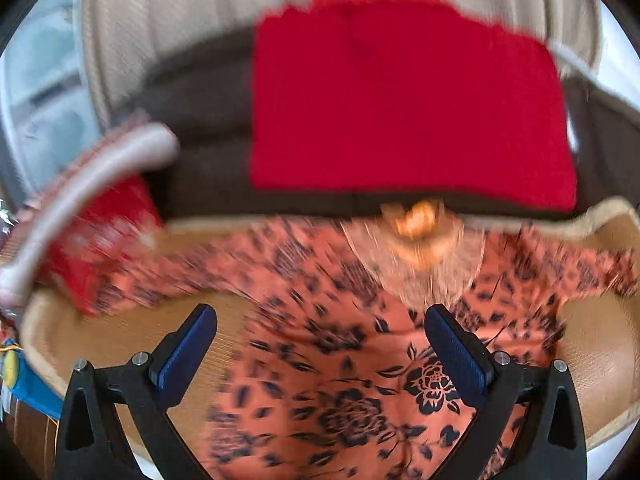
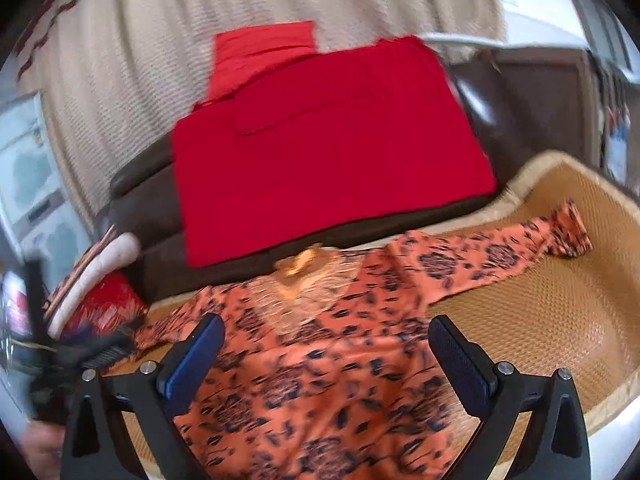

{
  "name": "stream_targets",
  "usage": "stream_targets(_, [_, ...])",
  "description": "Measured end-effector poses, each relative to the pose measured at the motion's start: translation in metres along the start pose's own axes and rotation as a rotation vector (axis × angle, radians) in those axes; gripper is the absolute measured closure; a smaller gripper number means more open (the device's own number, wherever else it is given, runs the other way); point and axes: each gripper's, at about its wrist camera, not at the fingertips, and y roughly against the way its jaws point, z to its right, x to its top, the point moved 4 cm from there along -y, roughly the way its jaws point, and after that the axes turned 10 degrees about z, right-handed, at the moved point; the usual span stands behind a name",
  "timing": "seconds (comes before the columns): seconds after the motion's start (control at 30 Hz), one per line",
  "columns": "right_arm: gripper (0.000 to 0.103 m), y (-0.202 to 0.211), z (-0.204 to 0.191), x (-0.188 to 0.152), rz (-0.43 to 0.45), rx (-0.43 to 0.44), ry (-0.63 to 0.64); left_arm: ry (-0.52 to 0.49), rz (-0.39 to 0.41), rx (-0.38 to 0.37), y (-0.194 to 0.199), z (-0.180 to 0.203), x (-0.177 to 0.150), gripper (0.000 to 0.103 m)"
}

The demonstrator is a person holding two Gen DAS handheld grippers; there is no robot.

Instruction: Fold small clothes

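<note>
- Garment: orange floral top (image 2: 320, 380) lies spread flat on woven tan mat (image 2: 560, 300), neckline w/ gold trim (image 2: 304, 276) toward dark sofa (image 2: 532, 92); one sleeve (image 2: 500, 256) stretched out to the right, not folded yet.
- Folded red cloth (image 2: 328, 148) sits on the sofa behind it, apart from the top.
- Left gripper (image 1: 320, 356) over lower body of the top, jaws spread wide, nothing btwn pads.
- Right gripper (image 2: 326, 360) also above the top, jaws wide apart, empty.
- Both views motion-blurred, so contact w/ fabric can't be told.
- Step (my read): start of fold, approach before first grasp.
- Next move prob needs: each gripper down onto an edge or sleeve, pinch a single layer, carry it across toward the centre line.
</note>
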Motion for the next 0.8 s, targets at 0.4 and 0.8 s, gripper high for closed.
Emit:
stream_targets(0.4, [0.016, -0.088, 0.316, 0.017, 0.012, -0.291, -0.547, -0.216, -0.167, -0.022, -0.124, 0.087, -0.066, 0.0])
stream_targets(0.8, [0.027, -0.141, 0.446, 0.013, 0.113, -0.414, -0.866, 0.091, -0.207, -0.084, -0.137, 0.064, -0.078, 0.0])
